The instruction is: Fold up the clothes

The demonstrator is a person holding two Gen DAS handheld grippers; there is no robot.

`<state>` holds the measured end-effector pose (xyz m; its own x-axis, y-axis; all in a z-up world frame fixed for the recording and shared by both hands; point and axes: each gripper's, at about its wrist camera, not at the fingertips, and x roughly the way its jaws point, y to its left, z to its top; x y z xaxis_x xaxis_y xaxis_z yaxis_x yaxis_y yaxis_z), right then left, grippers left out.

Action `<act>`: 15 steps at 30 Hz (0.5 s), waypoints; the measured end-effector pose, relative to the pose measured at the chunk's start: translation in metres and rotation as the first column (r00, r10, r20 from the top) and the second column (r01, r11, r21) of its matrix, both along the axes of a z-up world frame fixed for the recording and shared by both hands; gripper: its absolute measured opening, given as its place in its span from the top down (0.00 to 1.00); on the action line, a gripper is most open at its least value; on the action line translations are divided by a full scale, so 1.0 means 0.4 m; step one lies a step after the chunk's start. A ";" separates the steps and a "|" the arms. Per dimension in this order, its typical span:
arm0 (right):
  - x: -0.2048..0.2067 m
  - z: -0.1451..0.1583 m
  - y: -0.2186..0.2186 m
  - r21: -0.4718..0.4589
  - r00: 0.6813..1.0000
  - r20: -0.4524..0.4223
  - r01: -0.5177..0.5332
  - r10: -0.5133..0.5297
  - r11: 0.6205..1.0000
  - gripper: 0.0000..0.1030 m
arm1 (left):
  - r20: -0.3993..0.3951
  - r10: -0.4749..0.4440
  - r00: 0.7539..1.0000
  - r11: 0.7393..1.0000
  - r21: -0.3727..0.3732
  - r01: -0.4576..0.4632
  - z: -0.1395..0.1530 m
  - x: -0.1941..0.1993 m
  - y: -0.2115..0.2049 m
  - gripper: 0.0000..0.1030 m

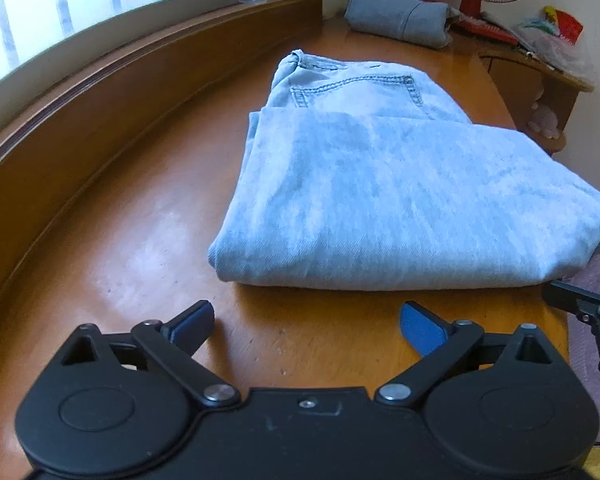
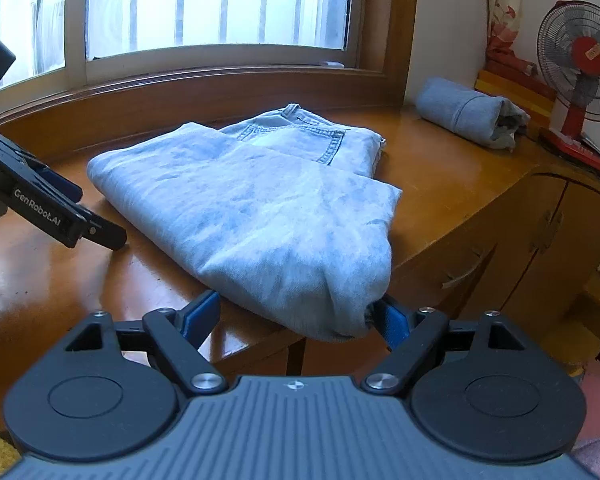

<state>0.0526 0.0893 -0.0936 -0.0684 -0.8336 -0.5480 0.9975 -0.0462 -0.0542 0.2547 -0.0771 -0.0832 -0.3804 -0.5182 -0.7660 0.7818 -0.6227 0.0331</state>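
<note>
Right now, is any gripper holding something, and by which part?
Nothing is held. The left gripper is open over the table, short of the jeans. The right gripper is open around the jeans' overhanging corner, not shut on it.

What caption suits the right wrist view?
Open right gripper faces folded light-blue denim jeans on glossy wooden table.
</note>
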 end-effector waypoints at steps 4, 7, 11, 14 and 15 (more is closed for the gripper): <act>0.004 -0.001 -0.006 -0.008 1.000 -0.010 0.000 0.000 1.000 0.18 | 0.014 -0.046 0.999 0.998 -0.047 0.046 0.001 -0.012 0.002 0.03; 0.004 -0.004 -0.013 -0.005 1.000 -0.016 -0.006 0.006 1.000 0.19 | 0.013 -0.097 0.995 0.993 -0.071 0.098 -0.003 -0.024 -0.003 0.01; 0.006 -0.005 -0.019 -0.001 1.000 -0.024 -0.009 0.009 1.000 0.19 | 0.000 -0.141 0.990 0.987 -0.080 0.140 -0.008 -0.031 -0.018 0.00; 0.007 -0.006 -0.023 -0.003 1.000 -0.024 -0.012 0.012 1.000 0.19 | -0.029 -0.165 0.986 0.983 -0.085 0.162 -0.016 -0.028 -0.026 0.02; 0.007 -0.005 -0.025 -0.004 1.000 -0.021 -0.016 0.016 1.000 0.23 | -0.042 -0.171 0.984 0.982 -0.084 0.167 -0.017 -0.025 -0.027 0.07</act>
<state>0.0554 0.0795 -0.0957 -0.0667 -0.8372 -0.5428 0.9967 -0.0305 -0.0754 0.2449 -0.0880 -0.0899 -0.5034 -0.5017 -0.7035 0.6671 -0.7431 0.0525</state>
